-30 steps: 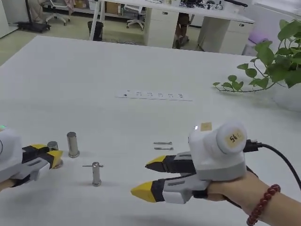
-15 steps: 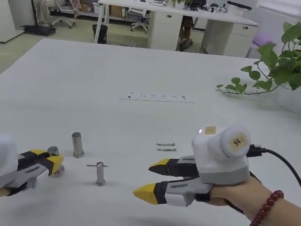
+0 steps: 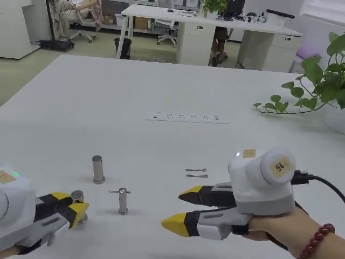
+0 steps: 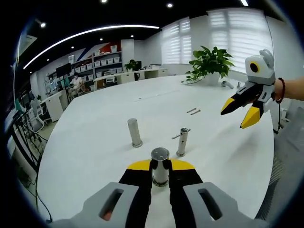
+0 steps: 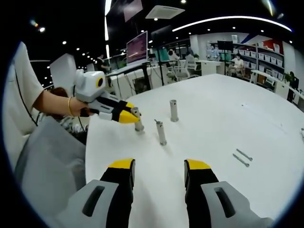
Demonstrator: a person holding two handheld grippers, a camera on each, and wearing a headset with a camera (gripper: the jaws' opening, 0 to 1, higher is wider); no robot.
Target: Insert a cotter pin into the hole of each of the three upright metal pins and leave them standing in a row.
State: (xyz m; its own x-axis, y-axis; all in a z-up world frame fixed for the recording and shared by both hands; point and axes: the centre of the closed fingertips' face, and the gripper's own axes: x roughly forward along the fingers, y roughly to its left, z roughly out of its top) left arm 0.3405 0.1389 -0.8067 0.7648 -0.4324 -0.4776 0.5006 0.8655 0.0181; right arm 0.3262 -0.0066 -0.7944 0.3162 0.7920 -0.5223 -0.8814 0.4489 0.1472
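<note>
Compared with the picture one second ago, the whole head view is shifted, because the camera has moved. Beyond this, the gripped metal pin [image 3: 77, 196] is now seen lower against the two other pins, about level with the third metal pin [image 3: 123, 200], where before it was level with the tall metal pin [image 3: 97, 169]. It cannot be told whether it was lowered or drawn nearer to the person. The right tongs [image 3: 181, 208] are placed much as before relative to the loose cotter pins [image 3: 196, 170].

The left tongs [image 3: 71, 204] are closed on the gripped metal pin, at the near left of the white worktop [image 3: 161, 81]. The pin is kept upright, its long axis vertical and its flat head on top. Its base is hidden by the jaws in the left gripper view, so contact with the worktop cannot be told.

The tall metal pin and the third metal pin are standing upright on the worktop, apart from each other. The inserted cotter pin [image 3: 118, 191] is passed horizontally through the top of the third metal pin and points to the left in the head view.

The loose cotter pins are laid flat and parallel, just beside each other, with the long axis left to right. The right tongs are held spread apart and empty, nearer to the person than these.
</note>
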